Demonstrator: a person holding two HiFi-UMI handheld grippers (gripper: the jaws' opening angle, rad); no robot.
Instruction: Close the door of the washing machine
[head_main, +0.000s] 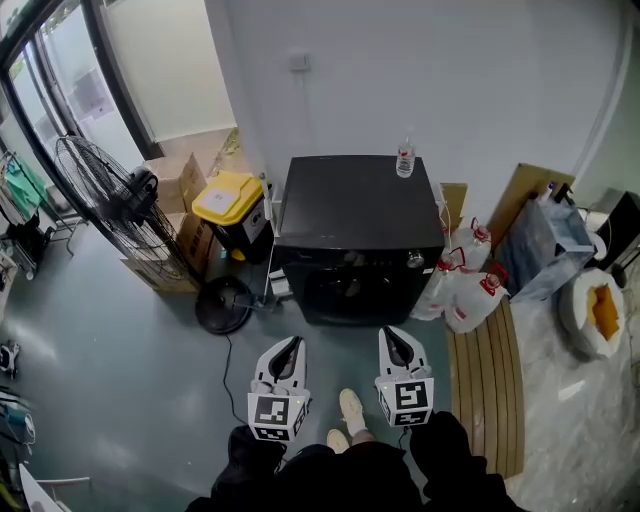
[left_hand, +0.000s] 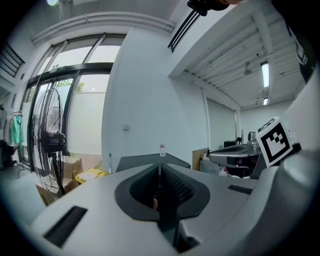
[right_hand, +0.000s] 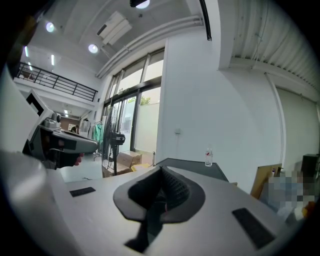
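Note:
A black front-loading washing machine (head_main: 345, 205) stands against the white wall, with a small clear bottle (head_main: 405, 158) on its lid. Its dark front door (head_main: 350, 290) lies flush with the cabinet in the head view. My left gripper (head_main: 291, 345) and right gripper (head_main: 390, 334) hover side by side over the floor just in front of the machine, pointing at it and touching nothing. Both have their jaws together and hold nothing. The left gripper view shows the machine's top (left_hand: 145, 161) and the bottle (left_hand: 162, 149) ahead. The right gripper view shows the same top (right_hand: 197, 167) and bottle (right_hand: 208, 157).
A tall standing fan (head_main: 105, 195) and its round base (head_main: 224, 303) are to the left, with a yellow bin (head_main: 230, 200) and cardboard boxes (head_main: 180, 180). White bags (head_main: 465, 290) and a slatted wooden board (head_main: 485, 390) lie to the right. The person's shoes (head_main: 350, 405) are between the grippers.

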